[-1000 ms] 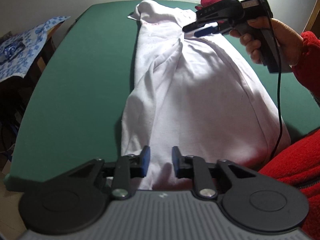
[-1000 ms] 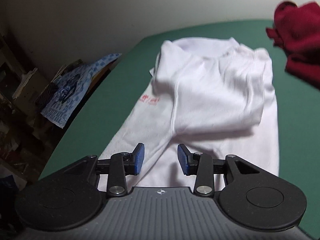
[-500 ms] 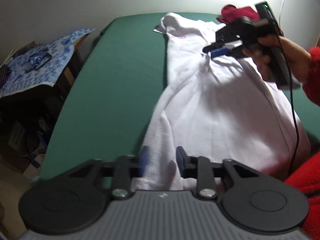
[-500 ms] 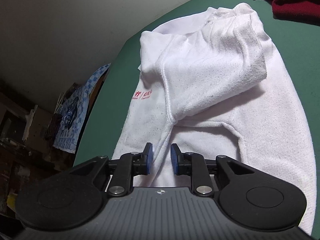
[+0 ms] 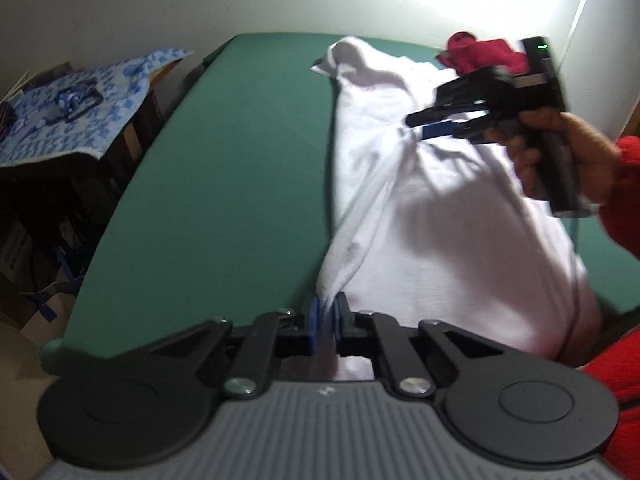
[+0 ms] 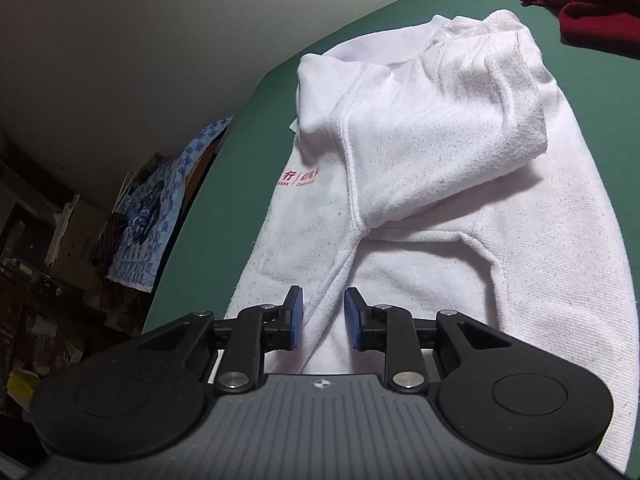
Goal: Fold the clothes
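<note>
Green cloth covered the table point(image 5: 224, 184), set against a pale wall with cluttered shelves off to one side. At the near edge, the left gripper point(image 5: 325, 322) had its blue pads pinched together on the hem corner of a white shirt point(image 5: 440, 216) — a second earlier those pads stood apart over the hem, holding nothing. From that pinch a taut ridge of fabric ran up the shirt's left edge. Farther along, the right gripper point(image 6: 323, 316) sat low over the seam below the folded-in sleeve; its pads had narrowed half a second before and now stood part-way open again, a fold of cloth between them but not clamped. The person's hand point(image 5: 560, 152) in a red sleeve held that tool. The shirt lay lengthwise on the table, sleeve tucked across its chest, a dark red garment point(image 6: 592, 4) beyond its collar. One end now held, the shirt looked ready for a lengthwise fold — though the right side lacked a firm grip.
</note>
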